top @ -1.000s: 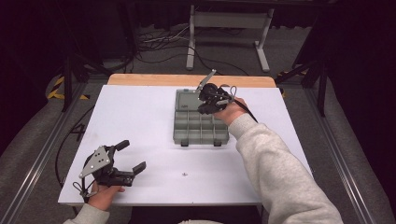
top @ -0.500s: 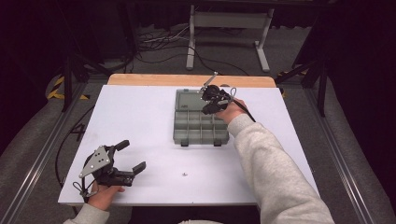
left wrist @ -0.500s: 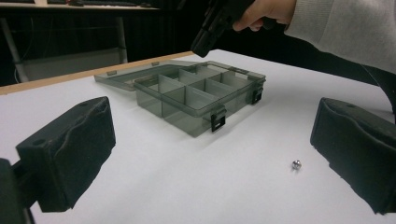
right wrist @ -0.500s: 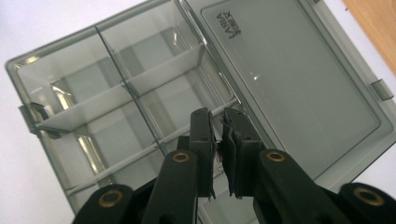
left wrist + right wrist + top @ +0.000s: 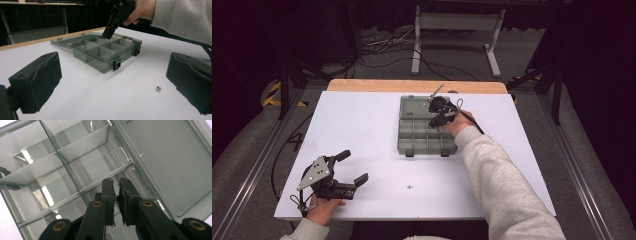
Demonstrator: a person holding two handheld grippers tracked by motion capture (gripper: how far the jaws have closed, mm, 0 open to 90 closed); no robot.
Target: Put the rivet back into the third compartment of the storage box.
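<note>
- I found the compartment box (image 5: 424, 132) lying open toward the far edge of the table (image 5: 362, 120), right of its middle, its lid (image 5: 414, 104) folded flat behind it toward the far edge.
- My right gripper (image 5: 438, 111) pointed down into the box at its far right compartments. In the right gripper view its jaws stood almost together, a narrow slit between the pads (image 5: 109, 195); I could not tell whether anything small was pinched there.
- The tips sat just above a thin divider (image 5: 105, 178) inside the box, near the hinge line with the lid.
- My left gripper (image 5: 343, 172) rested at the near left corner of the table, well apart from the box, its jaws spread wide with nothing between them.
- A small metal ball (image 5: 158, 87) lay on the bare table between the left gripper and the box, nearer the gripper.
- Two black latches (image 5: 409, 151) hung on the near wall of the box.
- Nothing stood between either gripper and the box.
- I could read no brand, label or writing; a dark mark on the lid was too cropped to make out.
</note>
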